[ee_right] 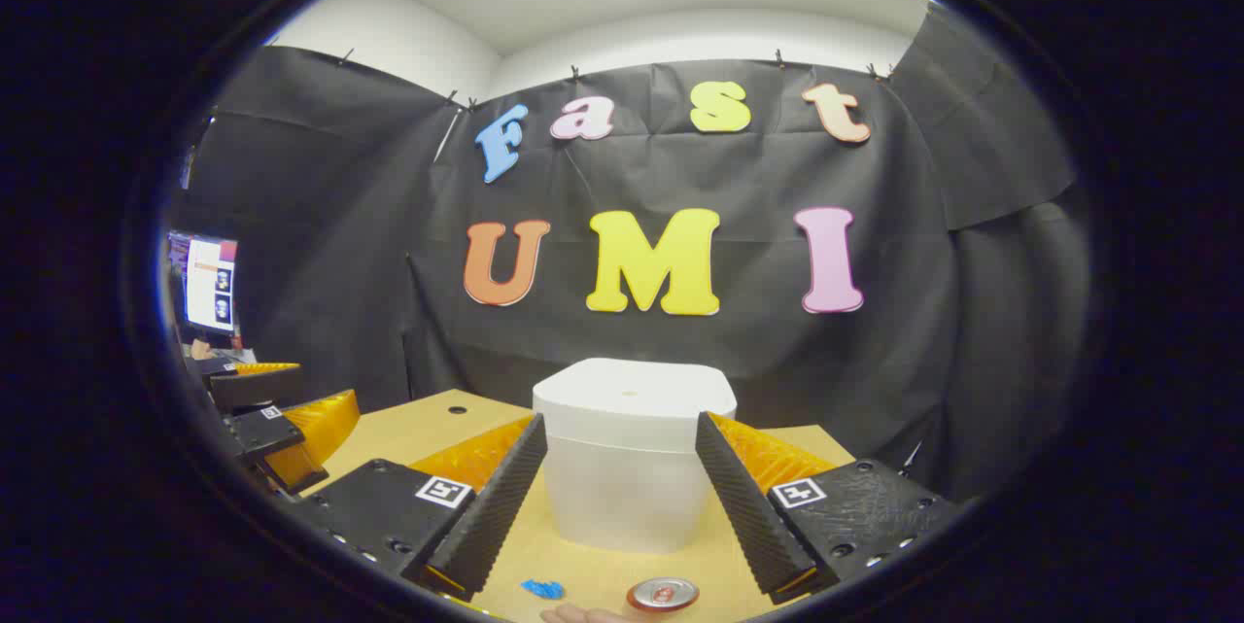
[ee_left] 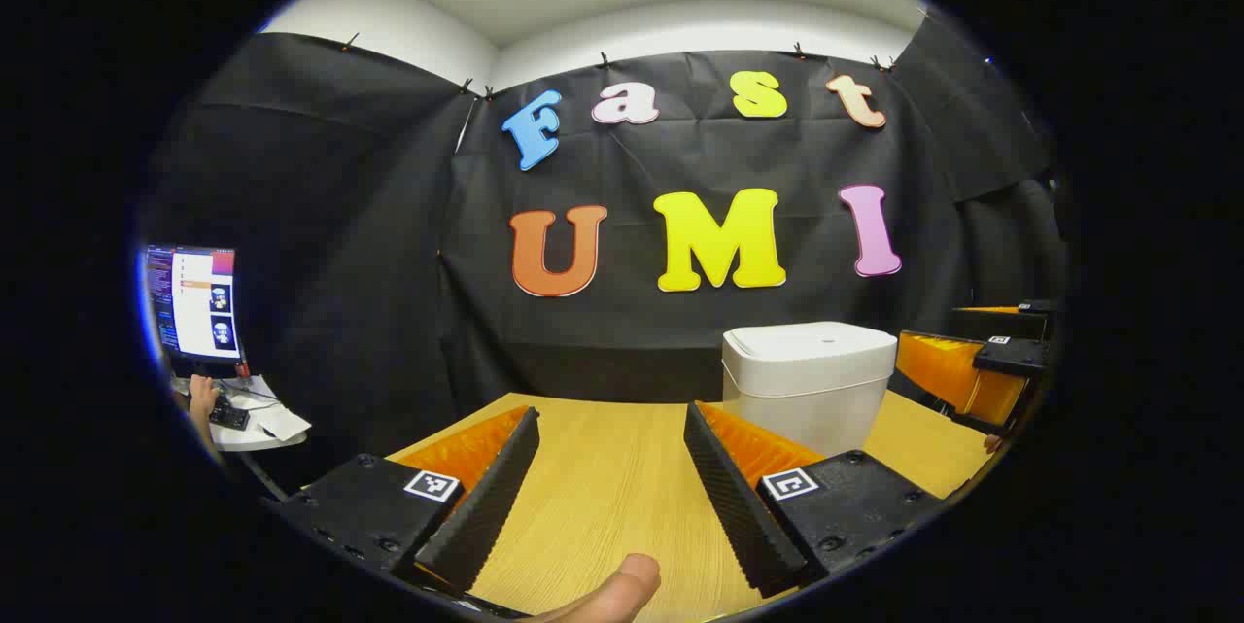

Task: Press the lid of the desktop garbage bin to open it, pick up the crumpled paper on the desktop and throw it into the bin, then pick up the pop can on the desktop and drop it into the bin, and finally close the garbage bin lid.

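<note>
A black-draped booth surrounds the wooden desk [ee_right: 428, 429]. The lidded garbage bin [ee_right: 630, 453] sits toward its far edge; the pop can [ee_right: 662, 594] stands nearer. The left gripper [ee_left: 610, 482] and the right gripper [ee_right: 622, 497] both gape wide, empty.

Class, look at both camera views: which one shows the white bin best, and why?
The right gripper view: the bin stands dead ahead between that gripper's open fingers, lid shut, whole front showing. In the left gripper view the bin sits off to the right, its lower part hidden behind a finger.
</note>
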Tool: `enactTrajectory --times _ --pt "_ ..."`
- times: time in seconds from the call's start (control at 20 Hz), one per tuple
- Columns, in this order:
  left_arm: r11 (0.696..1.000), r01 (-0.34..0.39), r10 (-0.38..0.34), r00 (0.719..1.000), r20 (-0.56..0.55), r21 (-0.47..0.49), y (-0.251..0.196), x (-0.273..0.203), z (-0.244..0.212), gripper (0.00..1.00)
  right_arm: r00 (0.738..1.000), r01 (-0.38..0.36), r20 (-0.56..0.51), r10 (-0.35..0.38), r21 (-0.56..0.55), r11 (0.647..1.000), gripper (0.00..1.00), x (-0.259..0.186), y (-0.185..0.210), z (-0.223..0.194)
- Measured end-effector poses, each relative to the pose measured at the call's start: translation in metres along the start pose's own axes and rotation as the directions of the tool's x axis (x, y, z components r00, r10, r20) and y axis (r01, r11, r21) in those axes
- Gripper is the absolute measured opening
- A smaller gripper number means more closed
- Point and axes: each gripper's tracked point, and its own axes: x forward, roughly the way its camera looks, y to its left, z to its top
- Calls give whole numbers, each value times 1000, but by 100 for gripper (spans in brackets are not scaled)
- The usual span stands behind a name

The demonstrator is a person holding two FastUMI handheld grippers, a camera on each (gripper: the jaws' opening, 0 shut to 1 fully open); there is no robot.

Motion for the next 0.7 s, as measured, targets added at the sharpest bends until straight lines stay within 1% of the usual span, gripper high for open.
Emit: enactTrajectory --times 0.15,0.2,0.35,0.5,0.6,0.7 --pt "1000 -15 15 1000 -8 -4 12 0 -1 97 1000 -13 16 13 8 1000 96 -5 9 2" --pt "1000 -26 26 1000 -8 -4 17 0 -1 97 1000 -5 14 5 0 1000 97 -5 8 -1" --pt "999 -49 49 999 6 -21 26 2 1 97 999 30 -17 -30 2 1000 96 -3 2 -9" --pt "999 -33 33 999 7 -17 23 4 -1 97 998 63 -14 -63 27 998 96 2 -9 -8" --pt "999 -16 16 1000 8 -36 21 3 -1 97 997 64 -33 -64 25 998 95 5 -11 -12" --pt "999 -20 20 1000 16 -34 23 3 1 97 997 62 -41 -61 23 998 96 6 -11 -11"
